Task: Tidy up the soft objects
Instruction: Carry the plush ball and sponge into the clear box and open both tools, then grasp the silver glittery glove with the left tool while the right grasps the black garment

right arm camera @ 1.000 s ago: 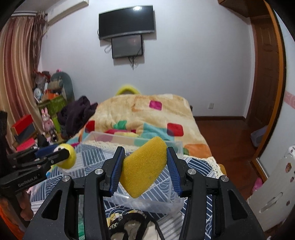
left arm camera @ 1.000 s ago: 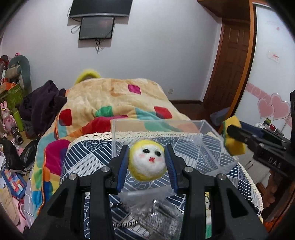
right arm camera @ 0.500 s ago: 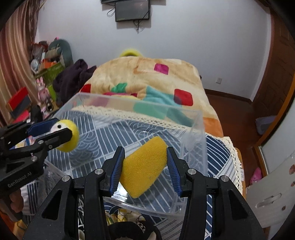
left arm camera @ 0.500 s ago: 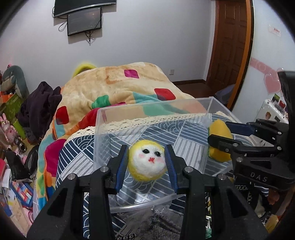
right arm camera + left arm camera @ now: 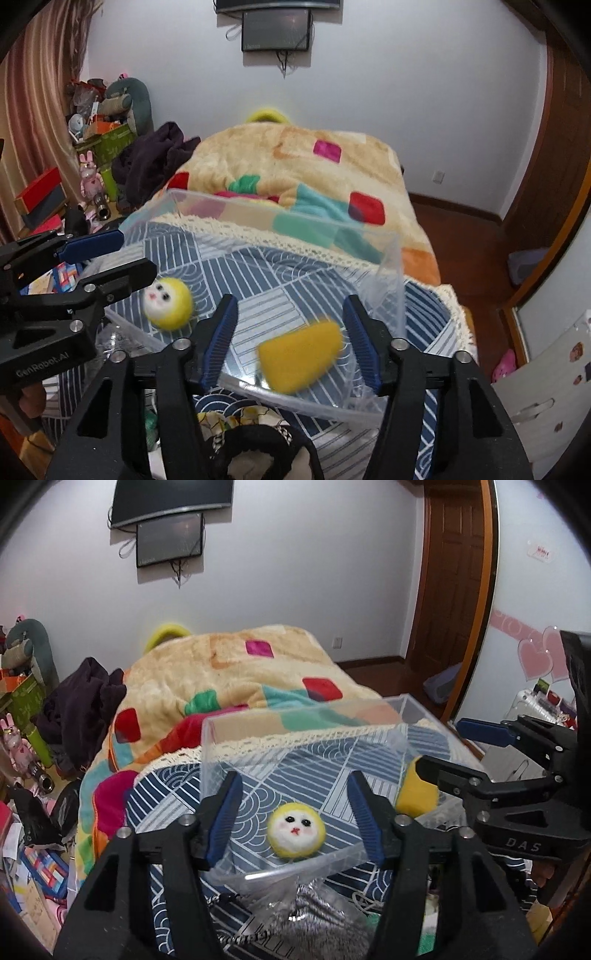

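A clear plastic box (image 5: 306, 716) (image 5: 388, 258) stands on a blue patterned cloth. A round yellow plush ball with a white face (image 5: 296, 830) (image 5: 168, 303) lies inside it, below my open left gripper (image 5: 295, 812) and free of its jaws. A yellow sponge (image 5: 299, 356) (image 5: 417, 794) lies in the box, blurred, between the open jaws of my right gripper (image 5: 290, 332), touching neither. The left gripper also shows in the right wrist view (image 5: 110, 258), the right one in the left wrist view (image 5: 443, 746).
A bed with a colourful blanket (image 5: 236, 679) lies beyond the box. A silver bag (image 5: 306, 919) lies in front of the box. A black-and-white soft item (image 5: 255, 454) sits under the right gripper. Clutter and toys (image 5: 103, 122) fill the left side. A door (image 5: 454, 590) is at the right.
Both grippers have opened over the box. The plush ball and the sponge have dropped out of the jaws into the box.
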